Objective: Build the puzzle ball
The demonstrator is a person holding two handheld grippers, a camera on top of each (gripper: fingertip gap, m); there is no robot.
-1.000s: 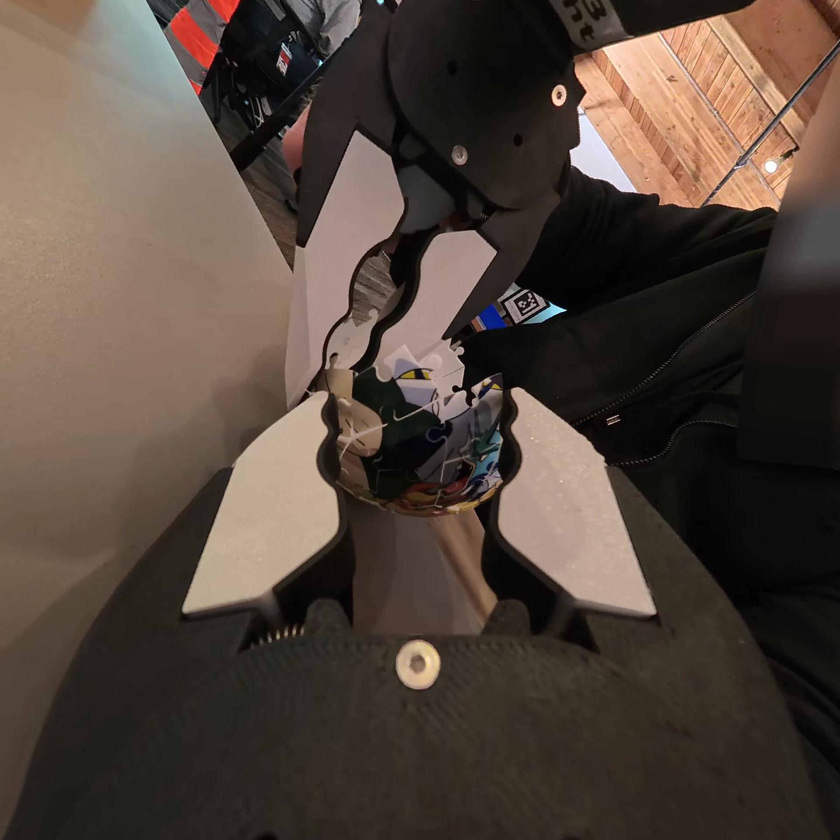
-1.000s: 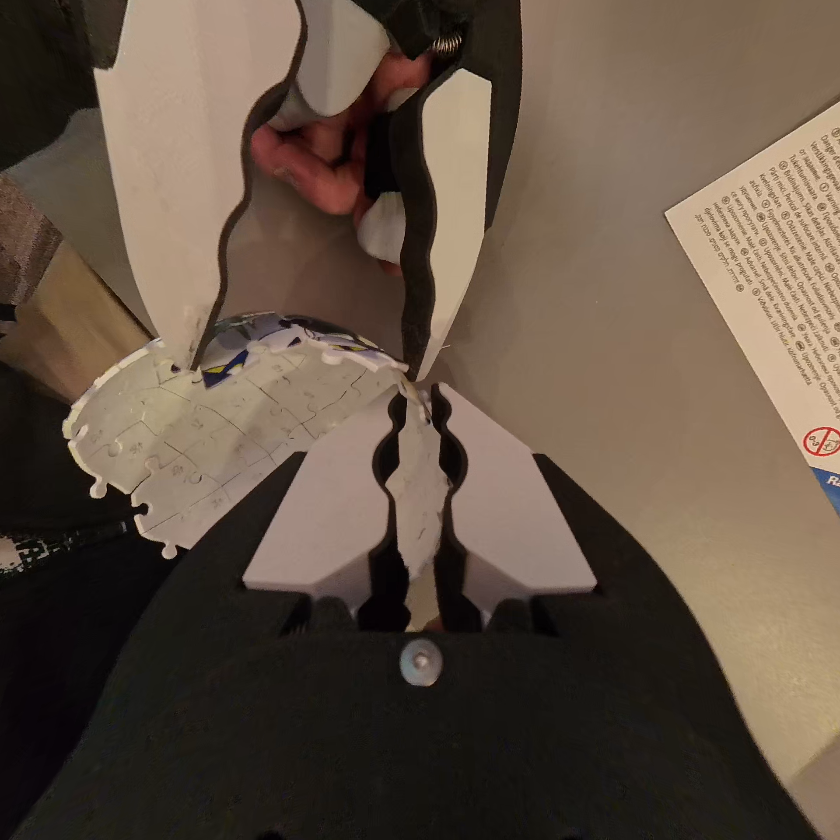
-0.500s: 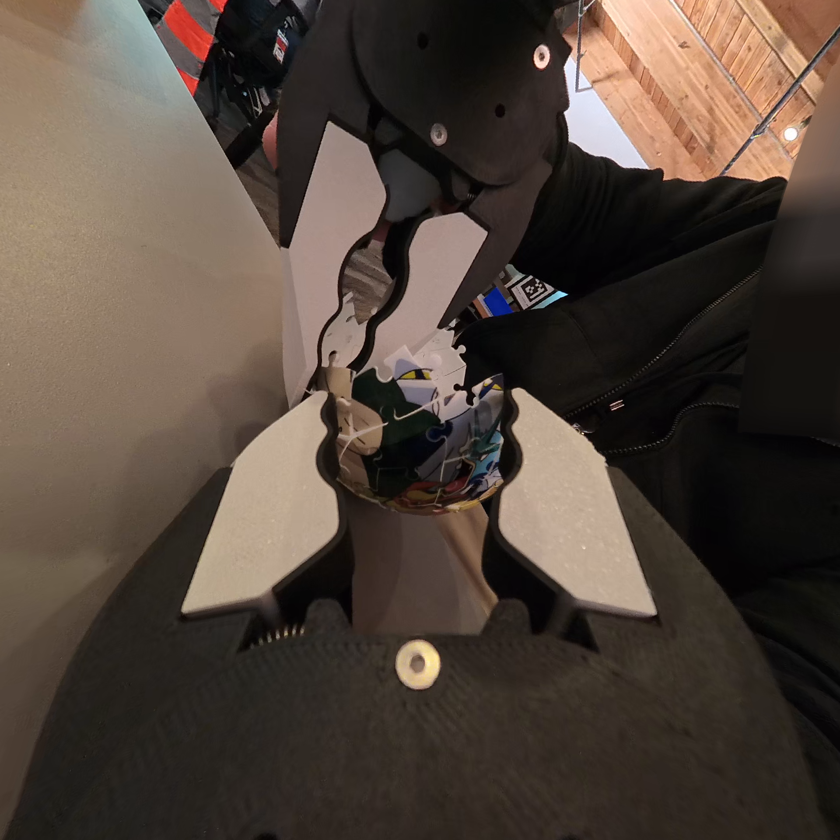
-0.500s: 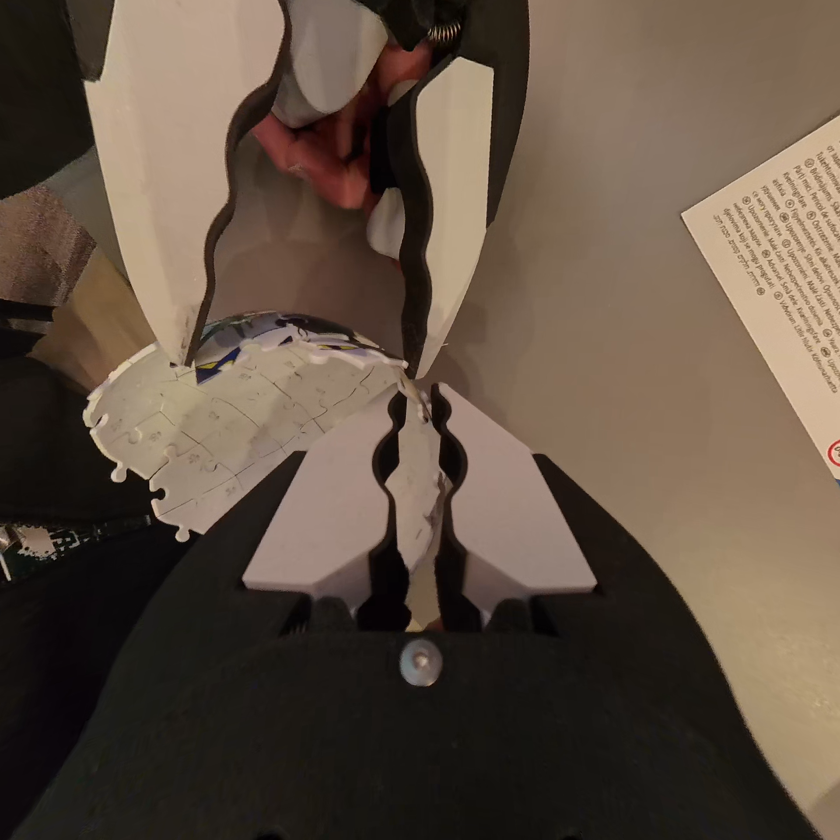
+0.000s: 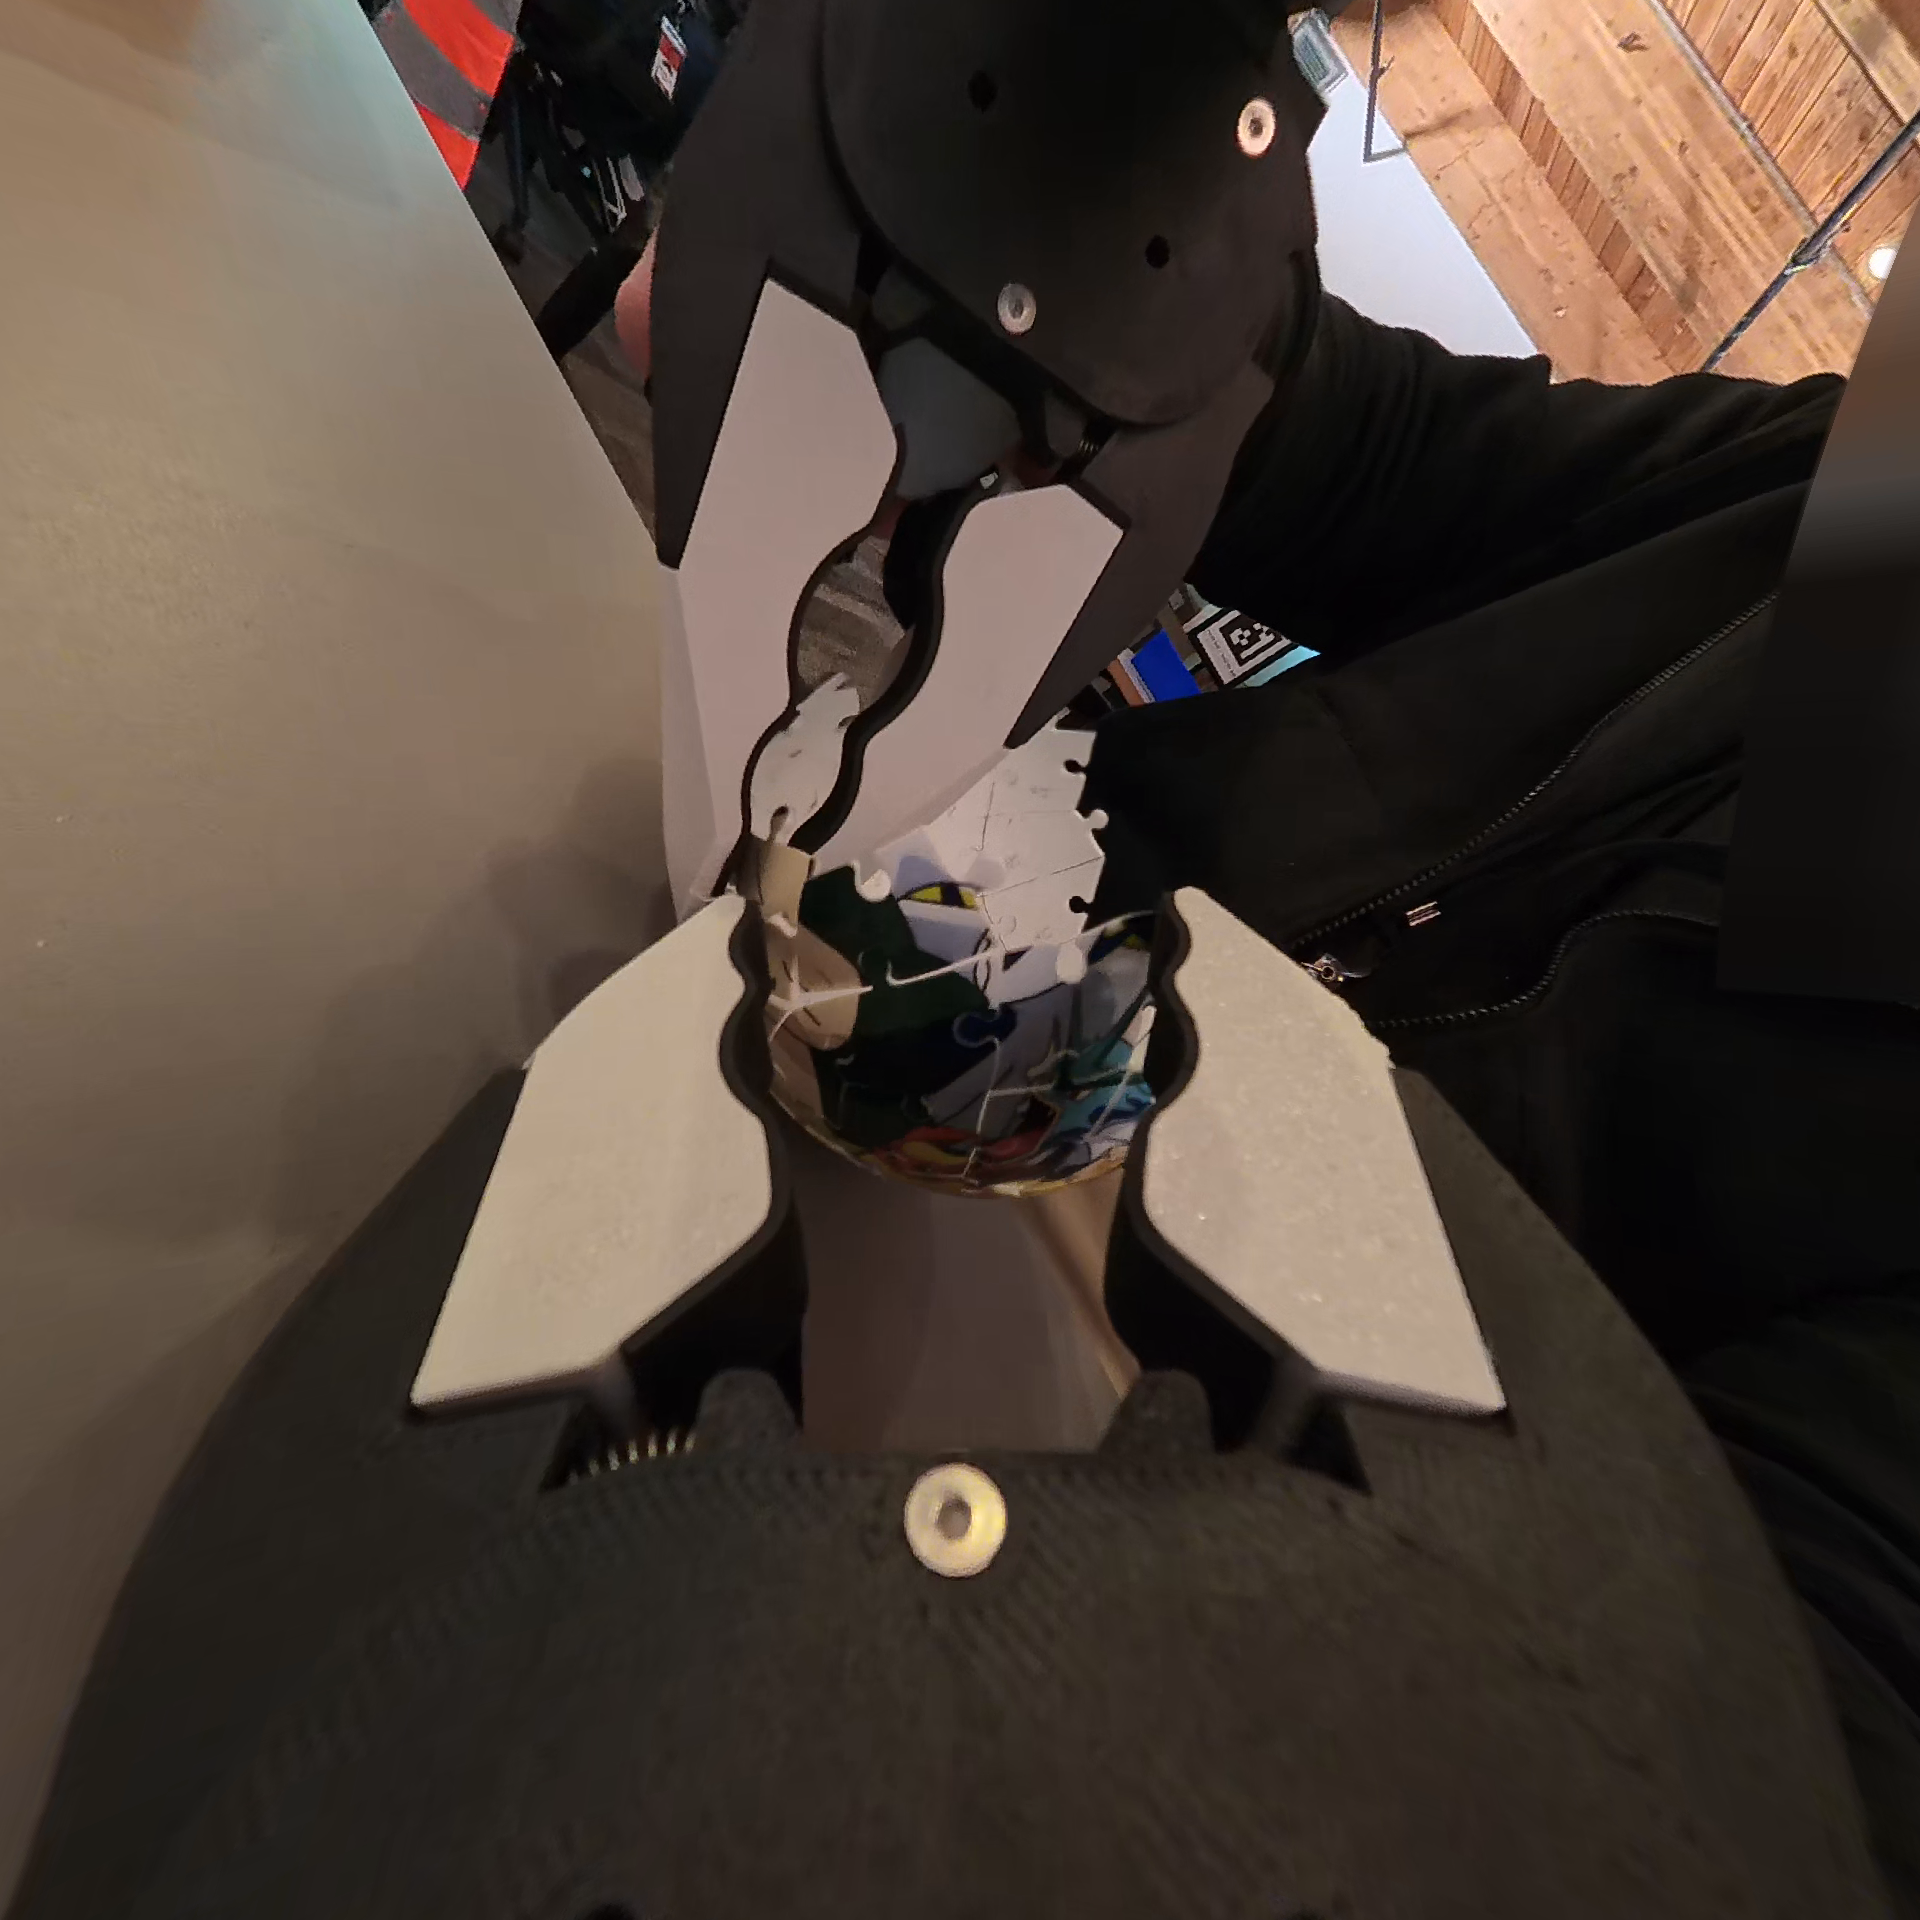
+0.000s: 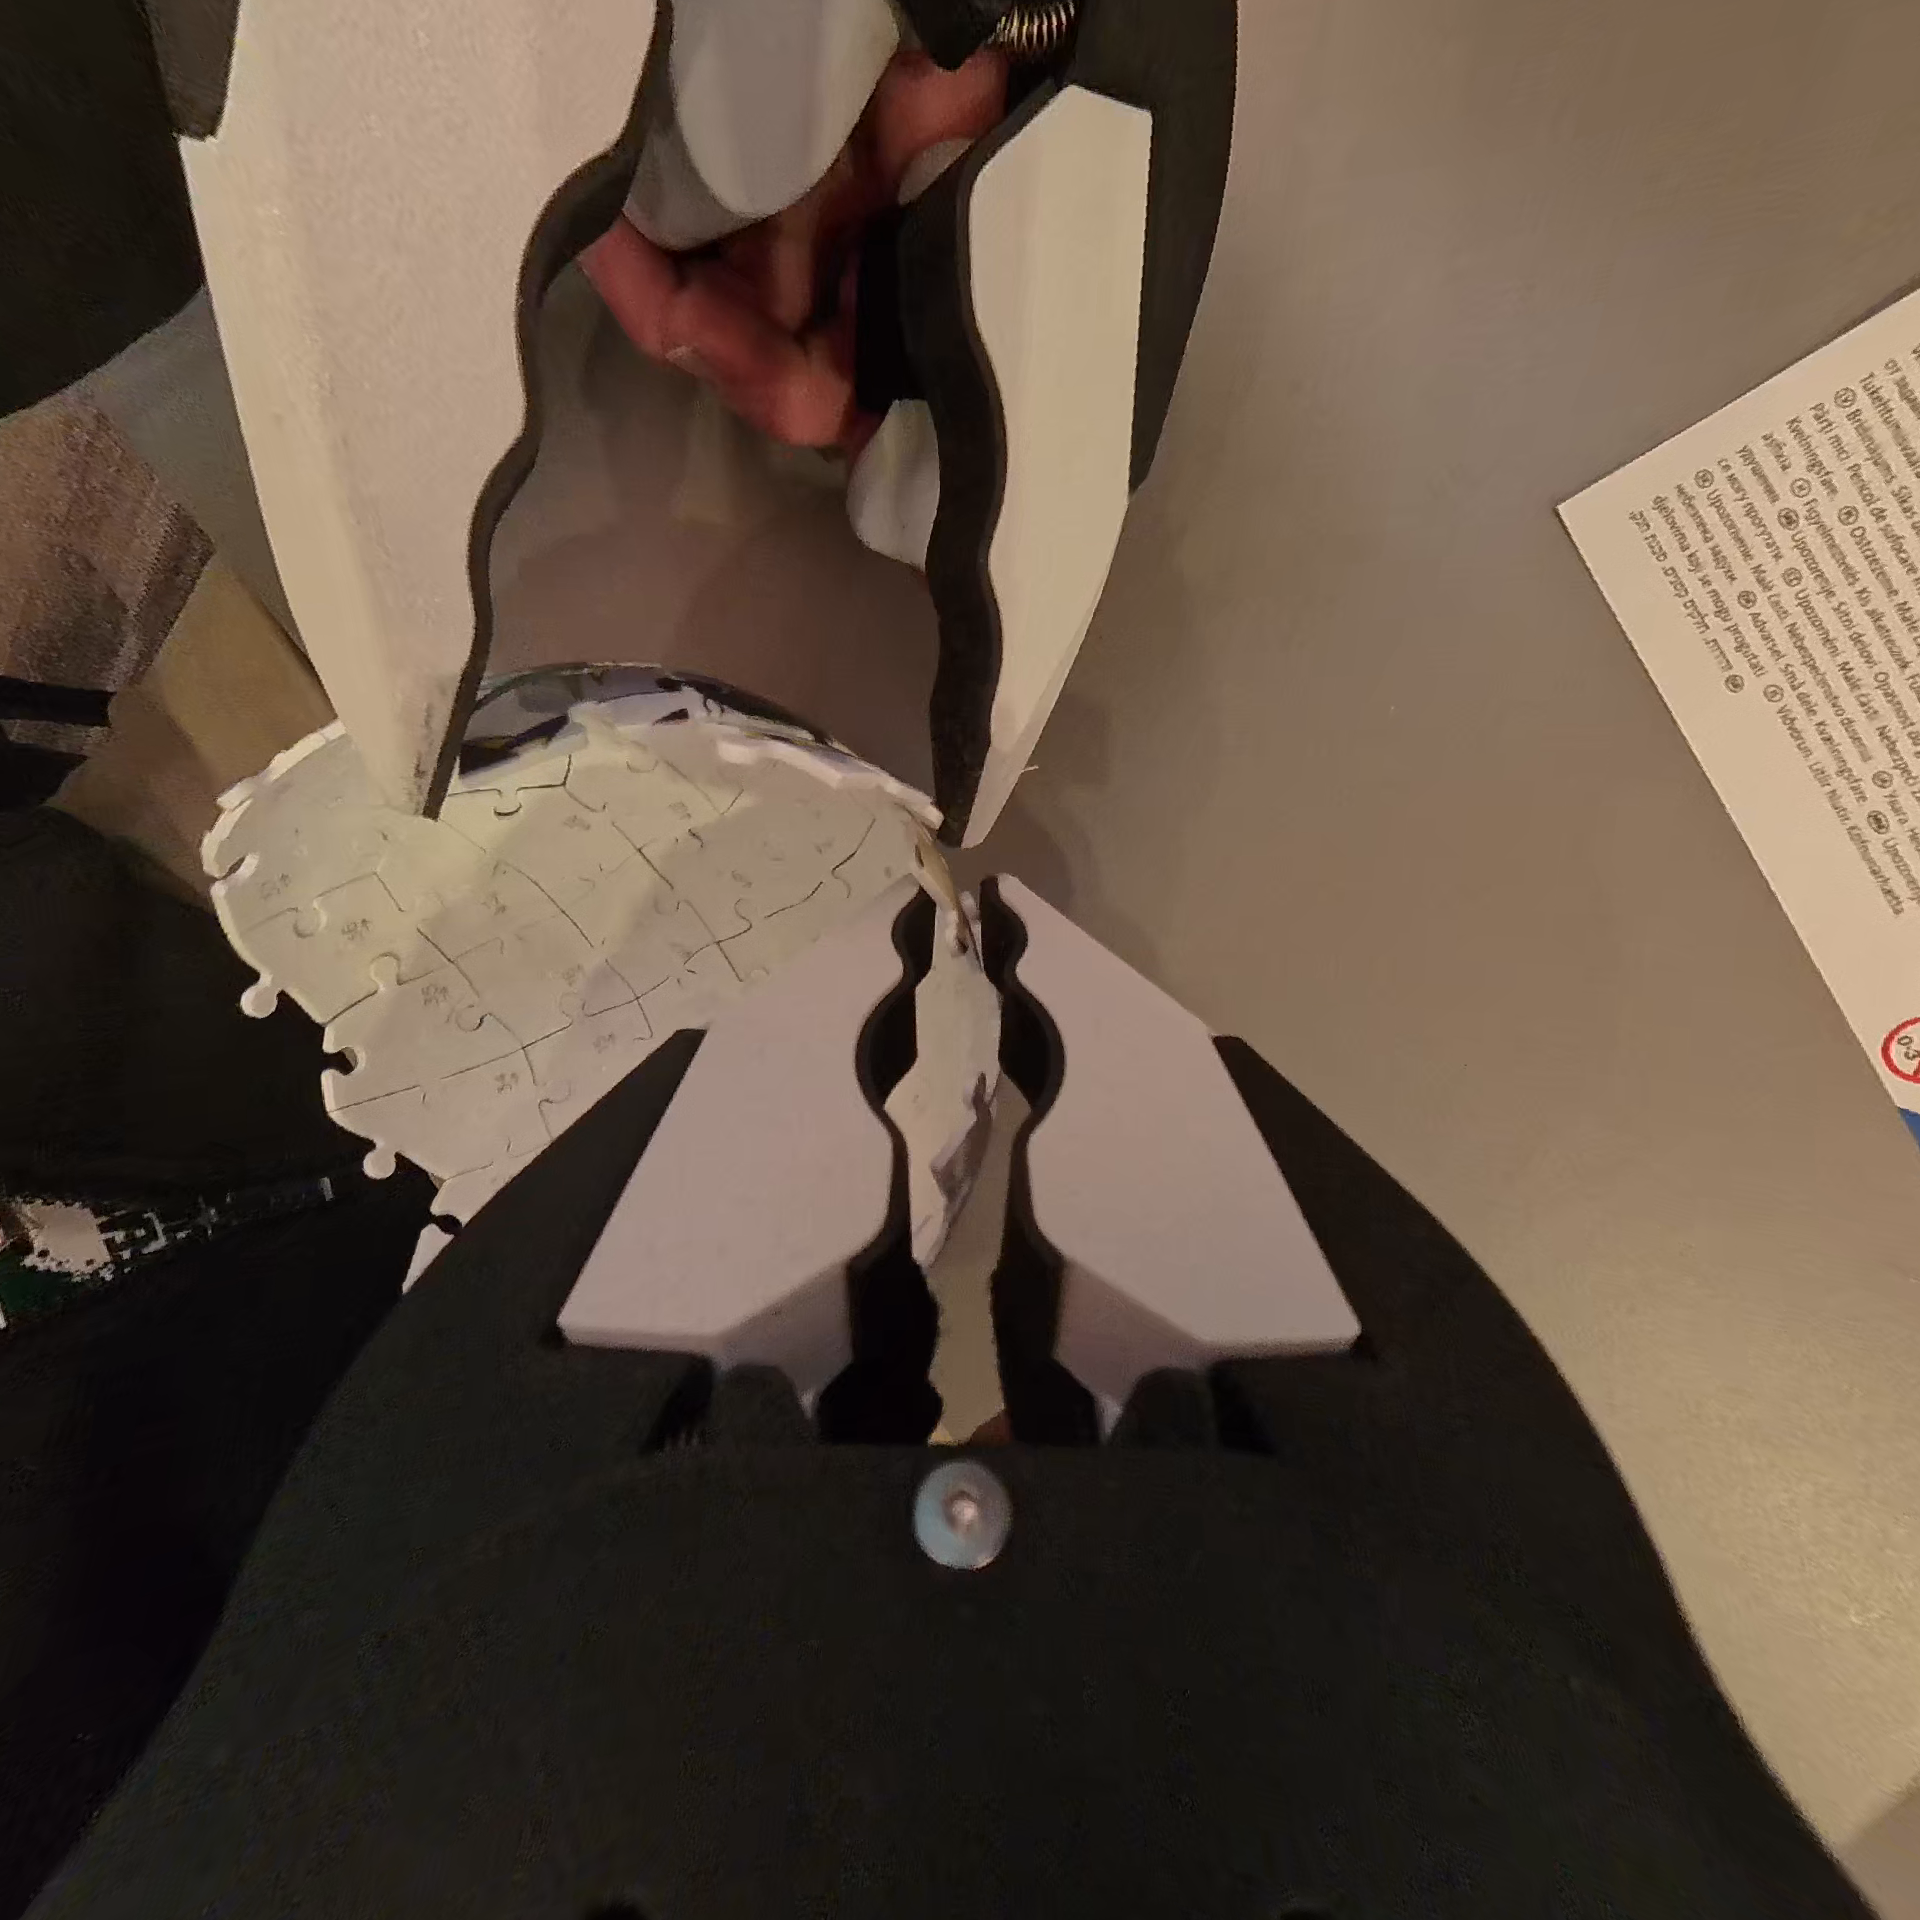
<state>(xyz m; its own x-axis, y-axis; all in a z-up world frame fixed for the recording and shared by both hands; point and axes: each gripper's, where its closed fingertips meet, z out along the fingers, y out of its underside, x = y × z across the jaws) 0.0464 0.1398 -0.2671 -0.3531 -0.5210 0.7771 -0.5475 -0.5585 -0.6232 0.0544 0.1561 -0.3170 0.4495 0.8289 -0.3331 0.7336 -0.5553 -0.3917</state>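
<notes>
The half-built puzzle ball [image 5: 966,1049] sits clamped between the left claw [image 5: 961,935] tips, above the tabletop [image 6: 1455,520]. The right claw [image 6: 951,904] pinches one loose puzzle piece [image 6: 951,1081] against the shell's rim. One printed leaflet [image 6: 1787,665] lies nearby.

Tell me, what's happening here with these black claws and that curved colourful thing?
A person is building a puzzle ball with two hand-held claws. The left claw grips a half-finished puzzle shell, printed outside, white inside. The right claw pinches a single puzzle piece and holds it at the shell's rim, not clearly locked in. A printed leaflet lies on the grey table.
</notes>
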